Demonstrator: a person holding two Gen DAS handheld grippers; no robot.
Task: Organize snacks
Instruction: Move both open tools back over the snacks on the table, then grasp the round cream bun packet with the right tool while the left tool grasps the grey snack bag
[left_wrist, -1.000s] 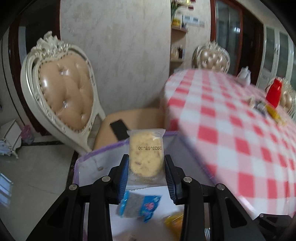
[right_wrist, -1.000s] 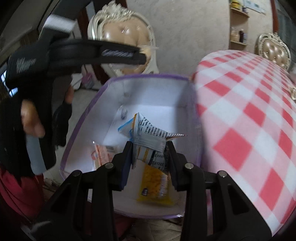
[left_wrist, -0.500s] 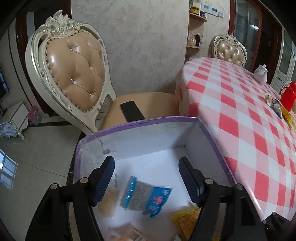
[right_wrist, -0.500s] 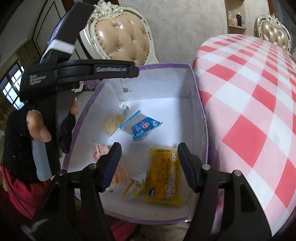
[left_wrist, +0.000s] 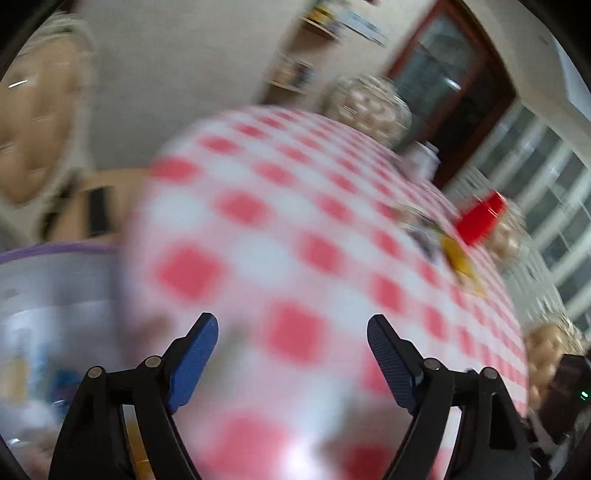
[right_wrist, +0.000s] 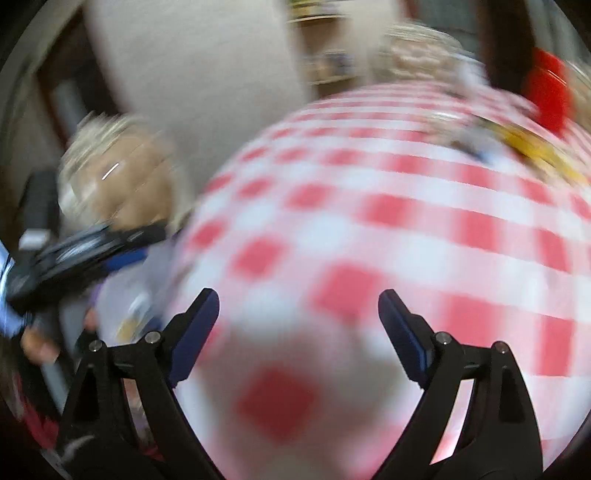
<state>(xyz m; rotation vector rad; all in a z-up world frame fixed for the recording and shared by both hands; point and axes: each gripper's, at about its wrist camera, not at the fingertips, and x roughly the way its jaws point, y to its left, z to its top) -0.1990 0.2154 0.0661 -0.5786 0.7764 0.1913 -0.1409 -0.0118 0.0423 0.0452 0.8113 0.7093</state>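
Over the red-and-white checked table (left_wrist: 295, 229), both views are smeared with blur, and what follows is read through that.

At far left of the left wrist view sits the purple-rimmed box (left_wrist: 55, 280), its white inside showing only vague blue and yellow shapes that are probably snack packets already dropped in. Next comes the left gripper (left_wrist: 291, 354); its jaws have just been opening and now stand wide apart, with only tablecloth showing between them. Farther right, near the table's far side, lie the snacks (left_wrist: 458, 258) yet to be sorted, a yellow packet and some darker ones, just beside a red bottle (left_wrist: 480, 218).

Seen from the right wrist, the left gripper's black body is at far left by the box (right_wrist: 122, 295). The right gripper (right_wrist: 297, 325) has likewise just been opening and holds nothing. The packets (right_wrist: 532, 147) lie at upper right, well apart from its fingertips.

My reading is that one drop into the box is finished and the step in hand is the reach for more. Each gripper next needs to cross the table, line its wide jaws up around a single packet, and close on it gently.
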